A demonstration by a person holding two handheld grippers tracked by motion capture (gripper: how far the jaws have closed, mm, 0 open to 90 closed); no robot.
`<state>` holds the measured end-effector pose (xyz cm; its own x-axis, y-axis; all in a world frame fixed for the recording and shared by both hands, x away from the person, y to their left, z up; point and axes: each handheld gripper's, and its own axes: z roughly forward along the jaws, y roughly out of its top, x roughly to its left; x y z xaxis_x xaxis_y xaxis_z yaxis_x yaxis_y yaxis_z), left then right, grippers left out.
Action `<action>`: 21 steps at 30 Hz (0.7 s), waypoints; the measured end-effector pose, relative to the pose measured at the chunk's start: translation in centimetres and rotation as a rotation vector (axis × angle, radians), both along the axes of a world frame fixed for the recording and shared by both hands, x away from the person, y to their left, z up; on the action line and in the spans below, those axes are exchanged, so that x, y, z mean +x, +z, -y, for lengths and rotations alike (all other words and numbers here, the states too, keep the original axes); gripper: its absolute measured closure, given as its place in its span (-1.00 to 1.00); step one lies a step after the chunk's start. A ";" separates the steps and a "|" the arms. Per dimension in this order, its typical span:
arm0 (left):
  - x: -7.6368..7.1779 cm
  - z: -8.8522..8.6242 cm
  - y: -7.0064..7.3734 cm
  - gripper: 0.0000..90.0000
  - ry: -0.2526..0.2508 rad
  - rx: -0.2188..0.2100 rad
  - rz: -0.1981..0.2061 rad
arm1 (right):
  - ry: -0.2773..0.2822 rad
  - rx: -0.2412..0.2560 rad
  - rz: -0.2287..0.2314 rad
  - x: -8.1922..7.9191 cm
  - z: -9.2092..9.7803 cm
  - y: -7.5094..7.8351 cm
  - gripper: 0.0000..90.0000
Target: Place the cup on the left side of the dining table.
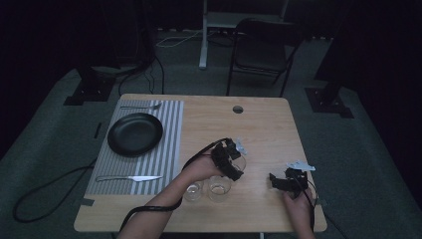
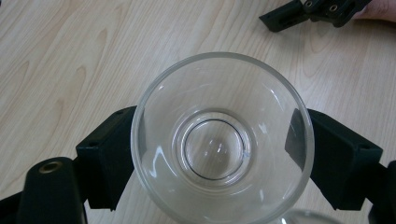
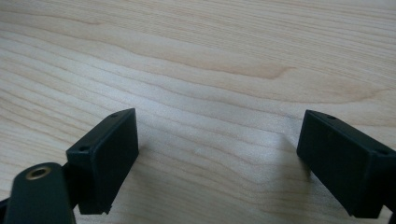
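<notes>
In the high view, the left gripper (image 1: 234, 162) is hovering just below the frame's centre, over the wooden table (image 1: 268, 124), with a clear glass at its jaws. Two more glasses (image 1: 219, 187) are standing just beneath it in the lower middle, side by side. The right gripper (image 1: 278, 180) is sitting at lower right, near the table's edge. At upper left a black plate (image 1: 135, 133) is lying on a striped placemat (image 1: 171, 144), with a fork (image 1: 142, 106) above it and a knife (image 1: 129, 178) below. Around the table, dark carpet, trailing cables and a folding chair (image 1: 261, 50) at top centre are filling out a dim room.

The left gripper view is adding what the high view is blurring: the jaws are standing on either side of the glass (image 2: 222, 140), pressing against its wall and gripping it; one is looking straight down into its round base. The right gripper's tip (image 2: 306, 11) is poking in at upper right.

The right gripper view is showing its jaws spread wide apart, holding nothing, above pale wood grain.
</notes>
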<state>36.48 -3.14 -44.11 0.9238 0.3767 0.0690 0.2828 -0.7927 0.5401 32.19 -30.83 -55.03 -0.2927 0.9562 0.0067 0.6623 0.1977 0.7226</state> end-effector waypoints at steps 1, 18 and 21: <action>0.0 0.0 0.0 -0.59 0.000 0.000 0.000 | 0.000 0.000 0.000 0.0 0.0 0.0 -0.73; 0.6 -4.0 0.3 -0.59 0.080 0.019 0.002 | 0.000 0.000 0.000 0.0 0.0 0.0 -0.73; 0.4 -4.7 0.4 -0.59 0.092 0.018 0.008 | 0.000 0.000 0.000 0.0 0.0 0.0 -0.73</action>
<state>36.91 1.55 -43.71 0.8850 0.4581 0.0836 0.3505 -0.7735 0.5281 32.19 -30.83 -55.03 -0.2929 0.9561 0.0065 0.6622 0.1979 0.7228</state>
